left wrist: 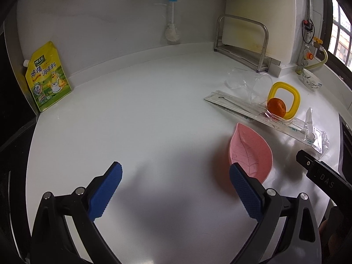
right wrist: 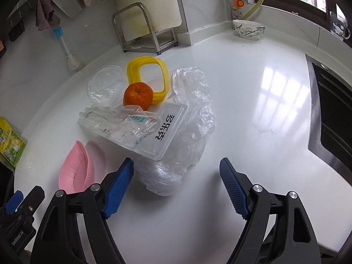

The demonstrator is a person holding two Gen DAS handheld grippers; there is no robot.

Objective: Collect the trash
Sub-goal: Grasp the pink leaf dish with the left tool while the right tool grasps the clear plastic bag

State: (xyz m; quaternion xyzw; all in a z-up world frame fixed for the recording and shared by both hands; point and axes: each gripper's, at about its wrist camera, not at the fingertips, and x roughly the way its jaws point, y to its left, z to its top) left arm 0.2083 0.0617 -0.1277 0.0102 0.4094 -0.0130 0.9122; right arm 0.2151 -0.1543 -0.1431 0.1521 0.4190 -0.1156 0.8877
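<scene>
White kitchen tabletop (right wrist: pixel 253 114) runs to a tiled wall and a window, with a rack (right wrist: pixel 140 28) and a bowl (right wrist: pixel 248 30) at the back. The trash heap, a plastic bag (right wrist: pixel 187 136) under a clear tray (right wrist: pixel 154 132), lies just ahead of the right gripper (right wrist: pixel 177 189), its length running away from wide, empty fingers (right wrist: pixel 118 189). The left gripper (left wrist: pixel 176 191), also wide and empty, sits farther off beside a pink dish (left wrist: pixel 250 151).

Both grippers are showing black frames, silver screws and blue textured fingers (left wrist: pixel 107 193); one is wearing white "DAS" lettering.
</scene>
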